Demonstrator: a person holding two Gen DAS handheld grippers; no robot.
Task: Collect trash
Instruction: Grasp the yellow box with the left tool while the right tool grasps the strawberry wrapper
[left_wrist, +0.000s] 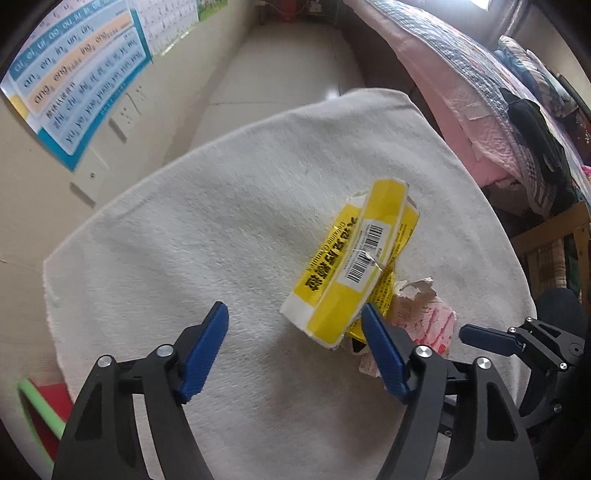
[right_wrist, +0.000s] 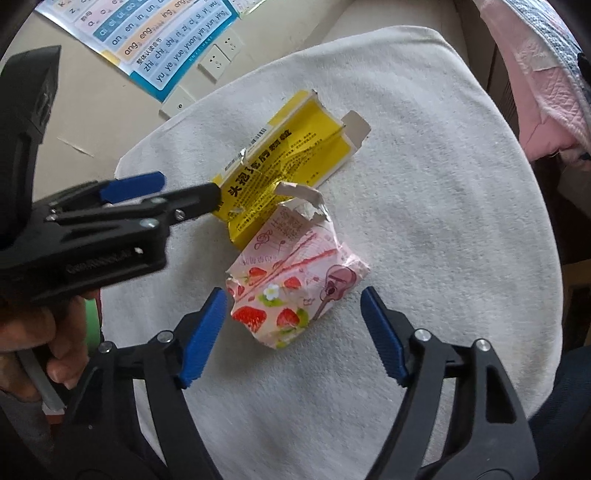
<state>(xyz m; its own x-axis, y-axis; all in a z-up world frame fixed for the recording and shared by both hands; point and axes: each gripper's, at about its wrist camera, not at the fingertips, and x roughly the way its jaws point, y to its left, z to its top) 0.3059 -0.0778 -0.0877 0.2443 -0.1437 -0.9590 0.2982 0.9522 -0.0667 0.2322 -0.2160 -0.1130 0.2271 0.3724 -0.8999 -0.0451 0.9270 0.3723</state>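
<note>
A torn yellow medicine box (left_wrist: 354, 258) (right_wrist: 284, 162) lies on a white cloth-covered round table (left_wrist: 184, 240) (right_wrist: 424, 184). A crumpled pink strawberry carton (right_wrist: 291, 284) (left_wrist: 432, 325) touches the box's near end. My left gripper (left_wrist: 291, 314) hovers open just above the cloth. The box's near end lies inside its gap, close to the right finger. In the right wrist view the left gripper (right_wrist: 188, 188) reaches in from the left to the box's corner. My right gripper (right_wrist: 293, 295) is open around the pink carton, its pads not pressing on it.
A lettered wall poster (left_wrist: 74, 85) and wall sockets (right_wrist: 218, 59) are beyond the table. A bed with a pink quilt (left_wrist: 480, 110) stands to the right. A green-rimmed red object (left_wrist: 33, 406) sits low at the left. A hand (right_wrist: 55, 332) holds the left gripper.
</note>
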